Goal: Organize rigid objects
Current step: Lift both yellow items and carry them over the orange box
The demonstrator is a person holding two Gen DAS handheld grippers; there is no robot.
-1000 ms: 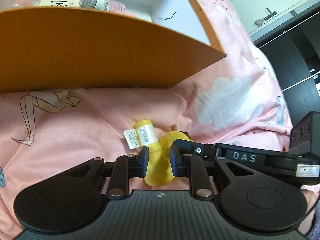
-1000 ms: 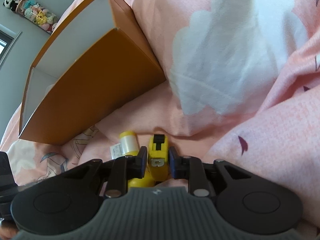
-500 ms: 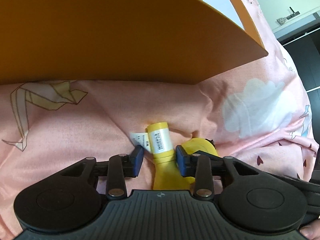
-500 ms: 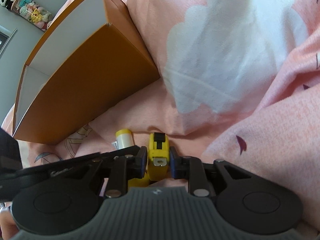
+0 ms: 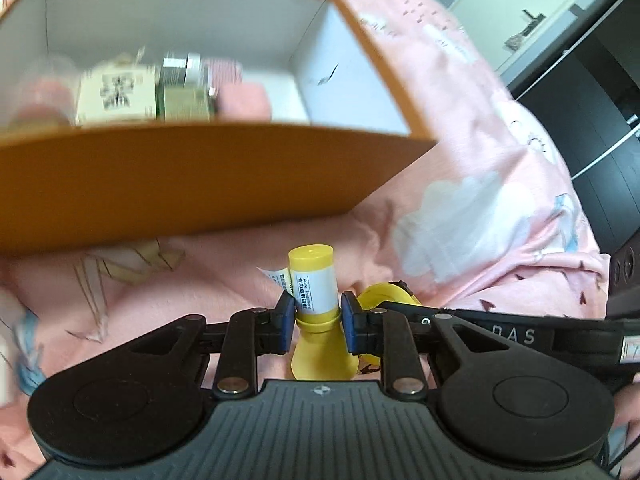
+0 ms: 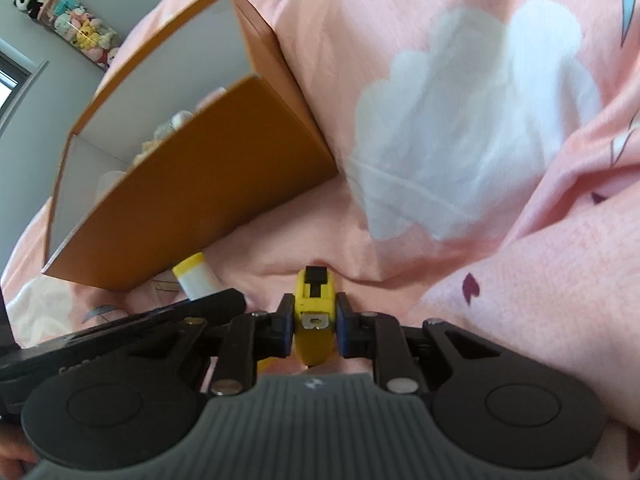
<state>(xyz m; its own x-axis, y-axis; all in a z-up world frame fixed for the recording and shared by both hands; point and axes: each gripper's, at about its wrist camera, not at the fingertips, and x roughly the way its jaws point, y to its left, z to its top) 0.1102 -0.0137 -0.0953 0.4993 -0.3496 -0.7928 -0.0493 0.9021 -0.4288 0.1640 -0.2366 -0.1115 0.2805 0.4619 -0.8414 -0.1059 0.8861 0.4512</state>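
Left wrist view: my left gripper [image 5: 314, 317] is clamped on a yellow tube [image 5: 312, 285], raised off the pink bedsheet [image 5: 460, 216] just near of the orange box [image 5: 192, 184]. My right gripper [image 6: 312, 325] pinches a yellow tape measure [image 6: 314, 312] right of the tube.

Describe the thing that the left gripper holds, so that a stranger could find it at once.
Start at the orange box on the pink bedcover; in front of it the left gripper is shut on a yellow tube. Unlike the yellow tape measure beside it, it has a white label and a round cap.
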